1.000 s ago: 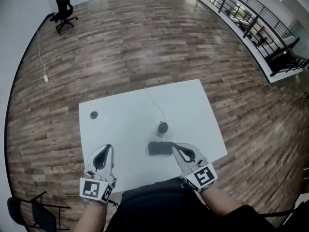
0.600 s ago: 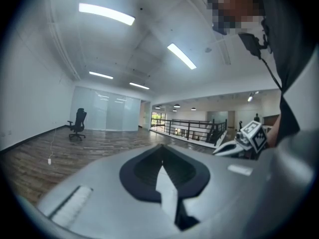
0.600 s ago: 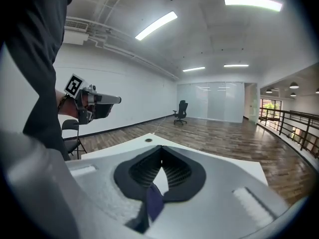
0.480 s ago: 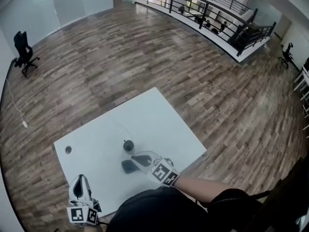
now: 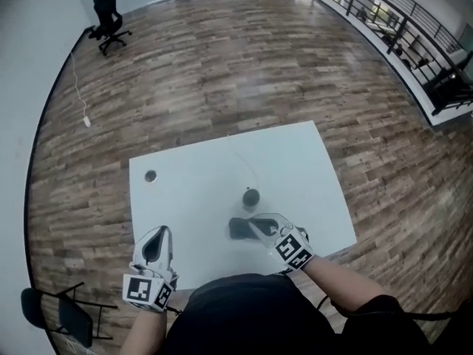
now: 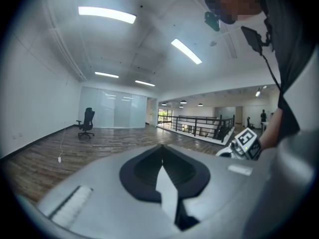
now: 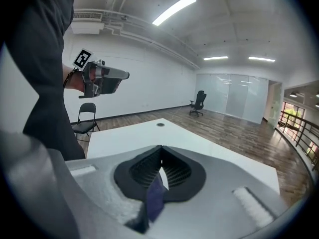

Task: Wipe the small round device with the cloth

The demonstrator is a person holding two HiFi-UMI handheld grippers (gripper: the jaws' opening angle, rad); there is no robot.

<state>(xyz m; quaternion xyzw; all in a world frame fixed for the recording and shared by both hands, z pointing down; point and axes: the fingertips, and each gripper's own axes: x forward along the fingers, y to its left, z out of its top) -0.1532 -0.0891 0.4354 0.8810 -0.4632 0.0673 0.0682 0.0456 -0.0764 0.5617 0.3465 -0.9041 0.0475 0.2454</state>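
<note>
A large, mostly bare open-plan office floor on an upper level. Wood plank flooring (image 5: 222,72) runs across the whole room, with white walls (image 7: 139,78) and long strip lights (image 6: 107,14) on the ceiling. A wall of frosted glass partitions (image 6: 114,108) closes the far end, and a black swivel office chair (image 5: 109,21) stands alone near it. A black metal railing (image 5: 403,32) lines one side like a mezzanine edge. A plain white table (image 5: 192,176) sits in the open, a folding chair (image 5: 63,316) beside it, and a loose cable (image 5: 80,87) trails over the floor
</note>
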